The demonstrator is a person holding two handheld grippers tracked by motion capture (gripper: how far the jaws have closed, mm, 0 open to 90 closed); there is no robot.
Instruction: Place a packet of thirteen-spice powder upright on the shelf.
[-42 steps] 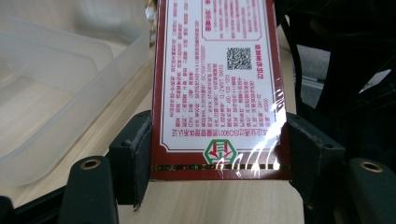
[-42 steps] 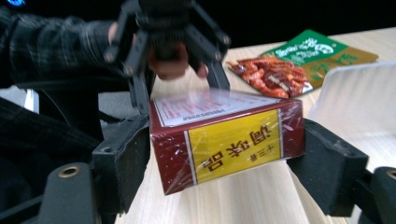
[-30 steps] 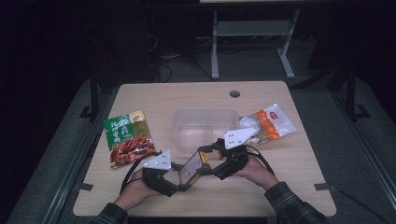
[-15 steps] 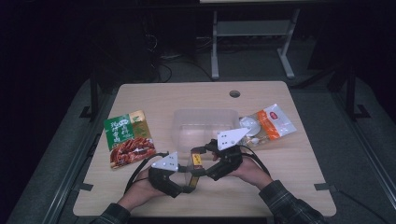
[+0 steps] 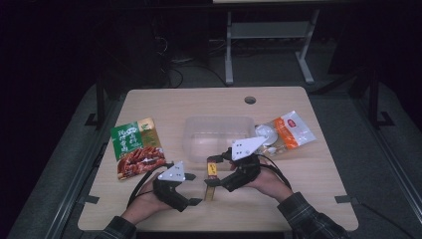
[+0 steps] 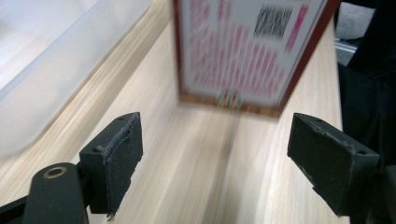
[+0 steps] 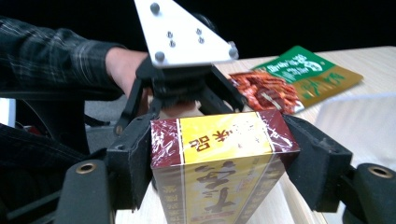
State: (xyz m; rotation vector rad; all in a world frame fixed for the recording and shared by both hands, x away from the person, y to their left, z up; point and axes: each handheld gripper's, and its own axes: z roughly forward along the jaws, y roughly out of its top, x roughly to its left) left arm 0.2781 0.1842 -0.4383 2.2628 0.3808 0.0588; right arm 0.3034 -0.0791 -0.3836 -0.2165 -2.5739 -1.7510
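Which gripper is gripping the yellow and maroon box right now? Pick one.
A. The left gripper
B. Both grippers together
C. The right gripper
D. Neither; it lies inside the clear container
C: the right gripper has its pads pressed on both sides of the box, while the left gripper has just been opening and now stands open with only bare table between its jaws, the box just ahead of them.

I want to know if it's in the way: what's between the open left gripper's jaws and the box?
Nothing: bare wooden table lies between the left gripper and the box, as the left gripper view shows. The right gripper holds that box.
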